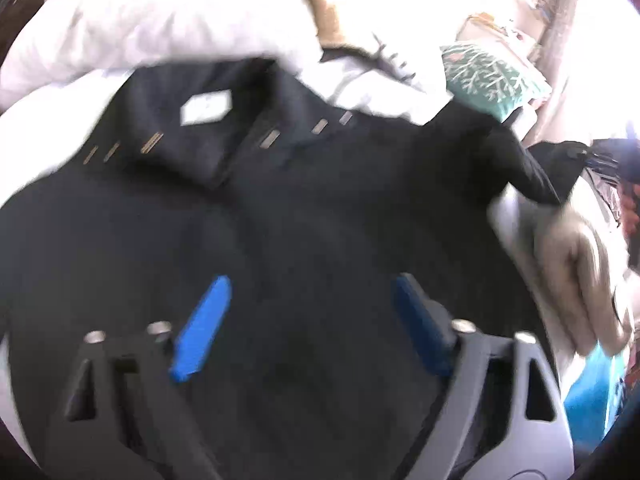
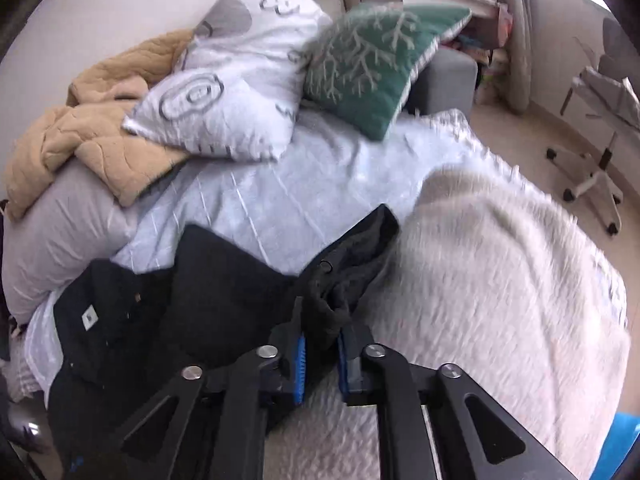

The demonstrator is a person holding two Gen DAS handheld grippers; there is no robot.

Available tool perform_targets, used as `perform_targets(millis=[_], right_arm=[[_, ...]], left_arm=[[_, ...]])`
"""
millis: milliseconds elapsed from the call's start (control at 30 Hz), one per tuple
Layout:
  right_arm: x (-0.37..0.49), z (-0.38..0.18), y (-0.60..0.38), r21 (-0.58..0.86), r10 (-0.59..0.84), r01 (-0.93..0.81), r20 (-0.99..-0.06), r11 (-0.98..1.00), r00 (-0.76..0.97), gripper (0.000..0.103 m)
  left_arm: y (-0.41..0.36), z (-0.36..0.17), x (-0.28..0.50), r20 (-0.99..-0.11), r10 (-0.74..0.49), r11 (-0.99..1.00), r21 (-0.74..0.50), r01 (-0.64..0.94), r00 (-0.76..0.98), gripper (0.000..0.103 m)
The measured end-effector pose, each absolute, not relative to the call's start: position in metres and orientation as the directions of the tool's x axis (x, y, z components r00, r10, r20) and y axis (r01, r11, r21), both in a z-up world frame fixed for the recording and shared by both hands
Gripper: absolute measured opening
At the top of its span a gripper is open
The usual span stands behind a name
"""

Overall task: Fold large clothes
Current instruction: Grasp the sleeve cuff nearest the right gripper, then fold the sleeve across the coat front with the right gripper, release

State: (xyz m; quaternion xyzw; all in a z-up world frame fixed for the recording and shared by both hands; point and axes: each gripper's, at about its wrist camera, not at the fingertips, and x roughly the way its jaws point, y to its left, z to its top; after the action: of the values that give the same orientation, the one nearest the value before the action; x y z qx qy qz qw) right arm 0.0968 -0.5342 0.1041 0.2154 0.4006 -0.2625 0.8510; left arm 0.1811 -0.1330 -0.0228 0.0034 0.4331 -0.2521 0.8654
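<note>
A large dark navy shirt (image 1: 280,208) with a collar and a white neck label (image 1: 206,107) lies spread on the bed. My left gripper (image 1: 308,300) hovers over its body, jaws wide open, blue pads empty. In the right wrist view the same shirt (image 2: 168,320) lies at the lower left. My right gripper (image 2: 322,354) is shut on a bunched fold of the shirt's sleeve (image 2: 348,268) and holds it lifted over the bed. That gripper also shows at the right edge of the left wrist view (image 1: 560,248), blurred.
The bed has a pale blue cover (image 2: 280,184) and a fluffy white blanket (image 2: 500,280). A patterned white pillow (image 2: 232,80), a green cushion (image 2: 380,64) and a tan blanket (image 2: 88,128) lie at its head. An office chair (image 2: 600,128) stands on the floor at the right.
</note>
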Motion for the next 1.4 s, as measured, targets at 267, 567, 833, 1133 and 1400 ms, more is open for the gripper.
perform_targets(millis=[267, 567, 833, 1133, 1400], right_arm=[[0.096, 0.190, -0.548, 0.106, -0.365, 0.522, -0.598, 0.846, 0.714, 0.008], [0.108, 0.233, -0.507, 0.067, -0.248, 0.309, -0.446, 0.949, 0.860, 0.008], [0.141, 0.230, -0.419, 0.058, -0.029, 0.060, -0.439, 0.997, 0.898, 0.008], [0.189, 0.219, -0.286, 0.033, 0.184, -0.194, -0.511, 0.980, 0.840, 0.008], [0.248, 0.109, -0.187, 0.164, 0.336, -0.311, -0.678, 0.936, 0.654, 0.028]], left_arm=[[-0.278, -0.047, 0.271, -0.693, -0.585, 0.788, -0.366, 0.495, 0.420, 0.015], [-0.395, -0.091, 0.292, -0.657, -0.687, 0.695, -0.469, 0.545, 0.312, 0.000], [-0.337, -0.065, 0.280, -0.665, -0.667, 0.713, -0.441, 0.545, 0.336, 0.070], [-0.149, -0.020, 0.257, -0.701, -0.550, 0.819, -0.349, 0.455, 0.454, 0.081], [-0.011, -0.027, 0.235, -0.729, -0.474, 0.881, -0.396, 0.260, 0.494, 0.082]])
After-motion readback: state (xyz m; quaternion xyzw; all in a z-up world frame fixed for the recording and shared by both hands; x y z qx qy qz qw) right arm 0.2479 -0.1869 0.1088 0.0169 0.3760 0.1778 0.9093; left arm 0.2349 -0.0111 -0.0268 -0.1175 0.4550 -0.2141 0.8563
